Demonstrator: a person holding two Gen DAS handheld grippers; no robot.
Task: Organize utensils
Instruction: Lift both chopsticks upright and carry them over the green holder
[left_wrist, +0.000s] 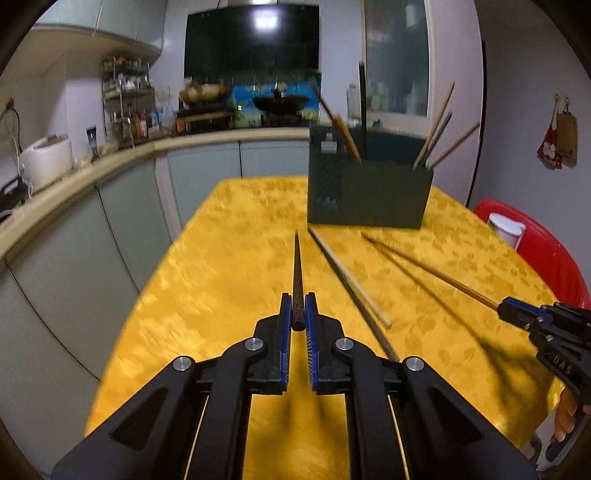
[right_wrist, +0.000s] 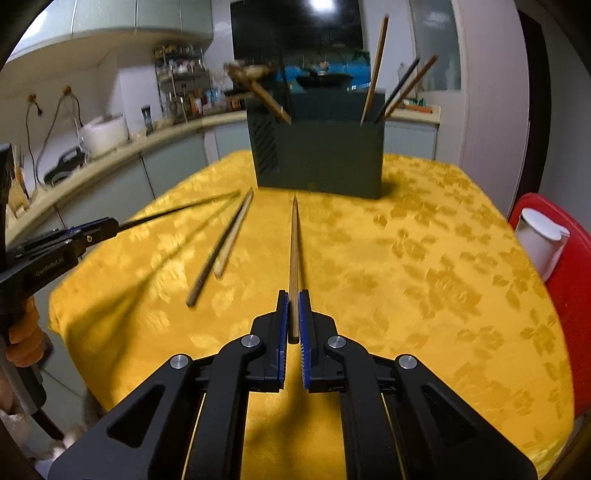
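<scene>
Between each hand-held gripper's pads a chopstick is clamped — left hand-held gripper (left_wrist: 299, 314) dark chopstick (left_wrist: 297, 273), right hand-held gripper (right_wrist: 294, 312) wooden chopstick (right_wrist: 294, 254).

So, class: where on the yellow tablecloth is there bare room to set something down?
Free: the cloth's right side, between the dark green utensil box and red chair. Crowded: left-centre, where two loose chopsticks lie.

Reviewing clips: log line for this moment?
left gripper: dark chopstick | right gripper: light chopstick | two on table | holder ahead
</scene>
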